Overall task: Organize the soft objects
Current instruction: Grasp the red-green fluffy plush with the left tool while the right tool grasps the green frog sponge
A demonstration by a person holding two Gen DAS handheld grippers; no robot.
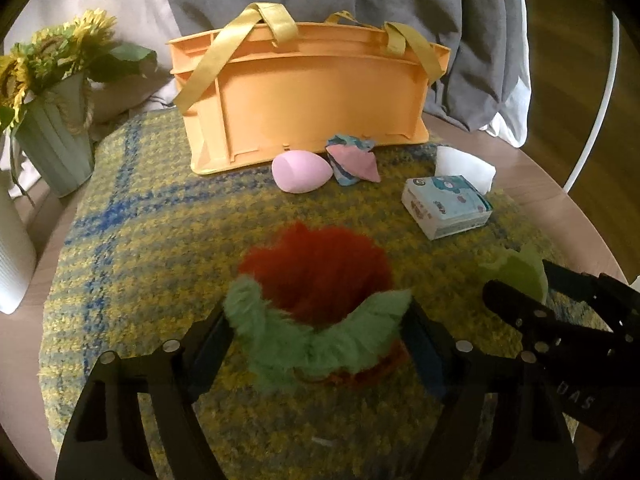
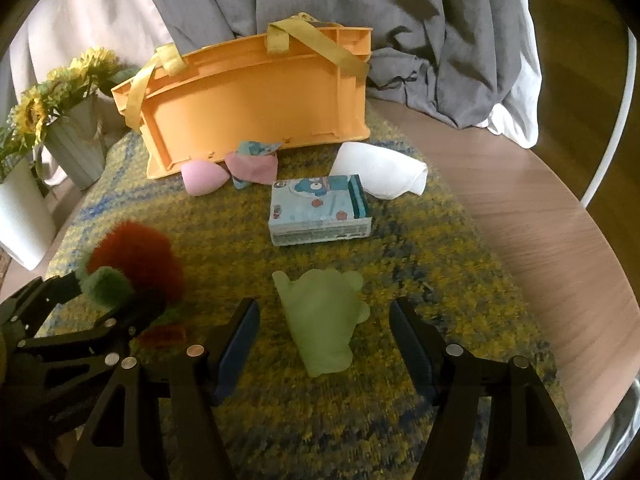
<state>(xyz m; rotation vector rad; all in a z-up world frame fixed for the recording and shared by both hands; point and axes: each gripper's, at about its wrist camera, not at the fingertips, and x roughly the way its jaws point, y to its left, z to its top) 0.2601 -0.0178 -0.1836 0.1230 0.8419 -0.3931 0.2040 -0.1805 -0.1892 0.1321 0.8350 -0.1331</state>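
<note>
Round wooden table [image 2: 532, 216] under a nubbly yellow-and-blue woven mat [image 1: 160, 216]. At 12 o'clock on the mat, a rigid orange plastic crate [image 1: 312, 96] with yellow fabric straps, backed by rumpled grey cloth [image 1: 432, 20]. At 10 o'clock, a ribbed pale-green pot of sunflowers [image 1: 56, 152].

Left gripper [image 1: 320, 344]: jaws at a middling spread, flanking a fluffy red-and-green plush toy [image 1: 316, 280]; green fur brushing both blue pads, firm pressing not discernible. Toy's red body bulging toward 12 o'clock beyond the fingertips.

Right gripper [image 2: 324, 340]: jaws at a similar spread, apart from the squashy pale-green mitt-shaped toy [image 2: 320, 320] lying centred between them, clear gaps on either side, no contact.

Toward 1 o'clock from the right jaws, a boxy blue cartoon-printed tissue pack [image 2: 320, 212]; just beyond it at 1 o'clock, a folded white cloth [image 2: 380, 172]. Against the crate's foot at 11 o'clock, a crumpled pink-and-blue fabric piece [image 2: 252, 164] touching a smooth pink egg-shaped sponge [image 2: 202, 178].
</note>
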